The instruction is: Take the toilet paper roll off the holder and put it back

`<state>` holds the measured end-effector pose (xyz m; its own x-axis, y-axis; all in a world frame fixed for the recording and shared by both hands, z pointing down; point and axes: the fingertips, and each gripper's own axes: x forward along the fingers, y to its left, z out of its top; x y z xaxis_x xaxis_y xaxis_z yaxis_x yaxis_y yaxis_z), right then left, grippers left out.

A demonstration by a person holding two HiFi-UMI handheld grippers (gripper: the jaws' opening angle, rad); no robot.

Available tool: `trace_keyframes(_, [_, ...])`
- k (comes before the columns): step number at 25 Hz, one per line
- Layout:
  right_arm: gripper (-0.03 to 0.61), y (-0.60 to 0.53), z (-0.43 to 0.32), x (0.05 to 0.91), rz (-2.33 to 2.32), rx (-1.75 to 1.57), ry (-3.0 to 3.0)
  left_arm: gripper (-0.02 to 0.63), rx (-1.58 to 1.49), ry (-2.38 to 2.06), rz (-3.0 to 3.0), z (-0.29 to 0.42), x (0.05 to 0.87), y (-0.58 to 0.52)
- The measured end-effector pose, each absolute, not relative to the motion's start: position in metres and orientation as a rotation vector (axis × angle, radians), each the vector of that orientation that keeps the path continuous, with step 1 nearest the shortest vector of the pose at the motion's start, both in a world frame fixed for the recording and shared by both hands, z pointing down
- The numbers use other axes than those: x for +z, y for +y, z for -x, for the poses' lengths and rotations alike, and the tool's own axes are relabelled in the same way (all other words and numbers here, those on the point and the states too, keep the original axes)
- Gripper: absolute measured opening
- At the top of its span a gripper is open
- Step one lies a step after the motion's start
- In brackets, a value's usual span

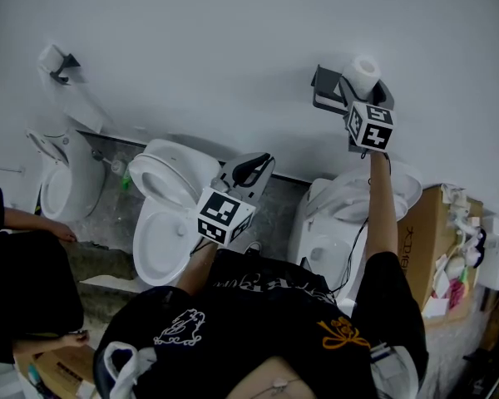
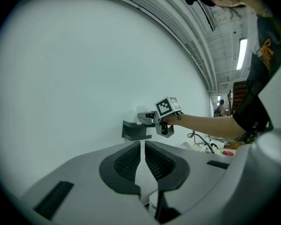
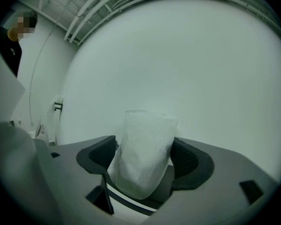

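Note:
The white toilet paper roll point(image 1: 364, 71) stands tilted between the jaws of my right gripper point(image 1: 362, 90), raised high at the white wall. Both pads touch the sides of the roll point(image 3: 143, 158), so the right gripper point(image 3: 144, 154) is shut on it. The dark grey holder point(image 1: 328, 90) is mounted on the wall just left of and under the roll; a dark edge of it shows below the roll in the right gripper view. My left gripper point(image 1: 251, 169) hangs low over the middle toilet, jaws together and empty. From the left gripper point(image 2: 143, 156) the holder point(image 2: 133, 130) shows far off.
Three white toilets line the wall: one at left point(image 1: 62, 181), one in the middle point(image 1: 162, 214), one at right point(image 1: 349, 206) below the holder. A second paper holder point(image 1: 56, 61) hangs far left. A cardboard box point(image 1: 428, 239) stands at right. Another person's arm point(image 1: 33, 223) reaches in at left.

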<state>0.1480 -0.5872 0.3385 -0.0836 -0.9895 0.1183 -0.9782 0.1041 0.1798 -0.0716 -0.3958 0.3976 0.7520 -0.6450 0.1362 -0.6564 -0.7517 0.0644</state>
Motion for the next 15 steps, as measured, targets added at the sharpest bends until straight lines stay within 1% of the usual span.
trace_keyframes(2, [0.383, -0.584, -0.147, 0.342, -1.95, -0.046, -2.197, 0.043, 0.161, -1.055, -2.839, 0.071, 0.398, -0.395])
trace_keyframes(5, [0.397, -0.575, -0.145, 0.342, -1.932, -0.035, -2.216, 0.043, 0.159, -1.047, -2.84, 0.07, 0.398, -0.393])
trace_keyframes(15, [0.399, -0.522, -0.141, 0.32, -1.901, -0.03, -2.356, 0.043, 0.173, -1.024, -2.85, 0.052, 0.397, -0.381])
